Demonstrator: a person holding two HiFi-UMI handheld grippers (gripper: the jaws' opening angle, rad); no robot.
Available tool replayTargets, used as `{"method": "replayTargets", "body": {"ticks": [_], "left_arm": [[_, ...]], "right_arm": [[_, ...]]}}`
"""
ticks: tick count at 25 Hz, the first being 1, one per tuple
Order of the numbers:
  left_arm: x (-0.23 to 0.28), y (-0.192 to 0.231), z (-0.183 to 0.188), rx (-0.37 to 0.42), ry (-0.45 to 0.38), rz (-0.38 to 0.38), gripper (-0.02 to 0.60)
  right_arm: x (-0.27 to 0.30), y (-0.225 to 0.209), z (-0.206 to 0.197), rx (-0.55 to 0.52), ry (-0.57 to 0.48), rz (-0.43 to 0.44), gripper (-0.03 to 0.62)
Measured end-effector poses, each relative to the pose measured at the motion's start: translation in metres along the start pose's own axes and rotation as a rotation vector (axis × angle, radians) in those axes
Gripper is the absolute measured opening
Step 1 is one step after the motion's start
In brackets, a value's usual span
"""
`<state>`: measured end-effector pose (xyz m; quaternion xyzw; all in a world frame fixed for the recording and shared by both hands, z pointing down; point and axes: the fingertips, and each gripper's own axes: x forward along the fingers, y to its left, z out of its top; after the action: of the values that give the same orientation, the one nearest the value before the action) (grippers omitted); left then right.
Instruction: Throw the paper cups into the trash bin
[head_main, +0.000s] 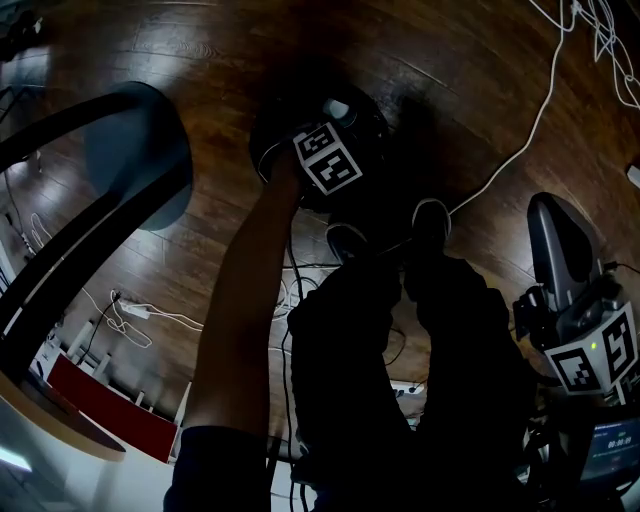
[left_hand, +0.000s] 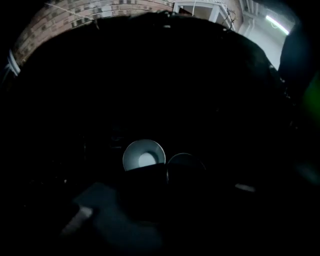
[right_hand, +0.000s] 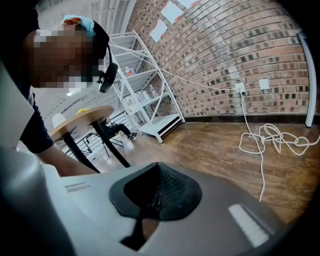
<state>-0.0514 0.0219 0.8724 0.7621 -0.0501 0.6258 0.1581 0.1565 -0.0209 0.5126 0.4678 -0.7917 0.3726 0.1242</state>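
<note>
My left gripper (head_main: 335, 125) points steeply down into a black trash bin (head_main: 265, 140), its marker cube on top. In the left gripper view it is very dark. A pale paper cup (left_hand: 144, 155) shows mouth-on right at the closed jaw tips, which hide its lower rim. A second, darker cup rim (left_hand: 186, 162) lies just to its right. A pale bit of cup (head_main: 336, 107) shows past the gripper in the head view. My right gripper (head_main: 550, 215) hangs at the right, away from the bin. Its grey jaws (right_hand: 157, 172) are shut with nothing between them.
A round dark table (head_main: 140, 150) on black legs stands left of the bin. White cables (head_main: 530, 130) run over the wooden floor, with a power strip (head_main: 135, 310) lower left. The person's shoes (head_main: 430, 225) are beside the bin. A white shelf (right_hand: 145, 95) stands by the brick wall.
</note>
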Motion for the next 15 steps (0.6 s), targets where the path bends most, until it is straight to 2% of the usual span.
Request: {"method": "replayTargets", "body": {"ticks": [4,7,11,15], "left_arm": [[0.007,0.001,0.009,0.021,-0.025,0.012,0.028],[0.009,0.003,0.006,0.040,-0.006,0.040,0.068],[0.007,0.019,-0.004,0.015,0.029,0.093,0.115],[0.002,0.025,0.002,-0.005,0.027,0.095,0.164]], "right_arm": [[0.004,0.003,0.003,-0.007,-0.007,0.000,0.011],[0.003,0.007,0.006,-0.006,-0.012,0.003,0.011],[0.004,0.007,0.007,-0.003,-0.016,0.004,0.011],[0.003,0.009,0.006,0.006,-0.017,0.011,0.011]]}}
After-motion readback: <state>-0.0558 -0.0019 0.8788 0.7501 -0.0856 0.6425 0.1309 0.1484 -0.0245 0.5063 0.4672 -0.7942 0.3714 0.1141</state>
